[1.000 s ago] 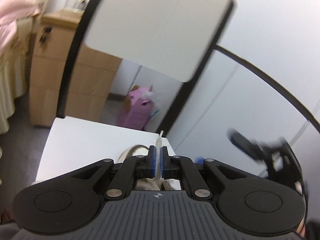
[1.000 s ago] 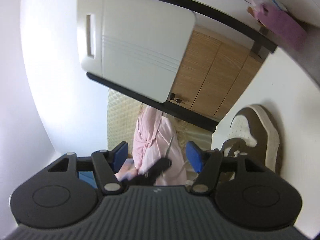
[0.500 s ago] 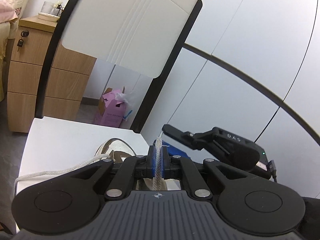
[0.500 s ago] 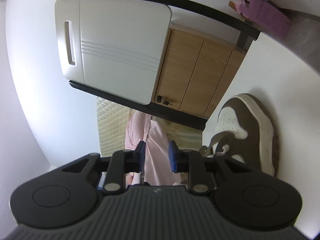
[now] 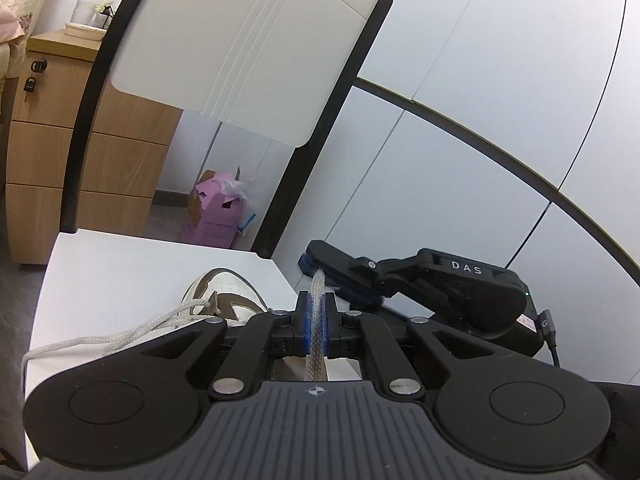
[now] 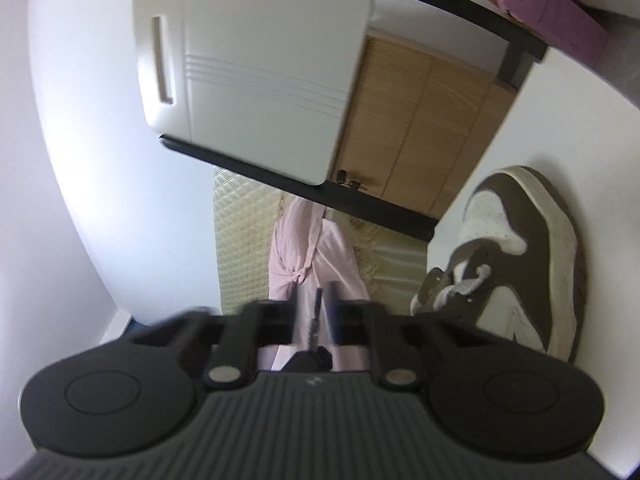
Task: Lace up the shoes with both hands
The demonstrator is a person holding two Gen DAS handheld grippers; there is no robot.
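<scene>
Left gripper [image 5: 315,320]: blue pads clamped tight on the grey braided shoelace [image 5: 316,300]. Its free tip runs forward into the narrow-set right gripper [image 5: 320,266], which pinches it. Brown-and-white leather sneaker [image 5: 224,292] sits on the white table [image 5: 120,264], just ahead-left of the left gripper and right of the right gripper.

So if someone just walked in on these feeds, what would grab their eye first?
Probably the pale braided lace pinched upright in the left claw, dead centre of the left wrist view, with the right claw closing on its tip just beyond. Next, the brown-and-white sneaker on the white table, at the right of the right wrist view, and the chair's big white backrest above.
</scene>
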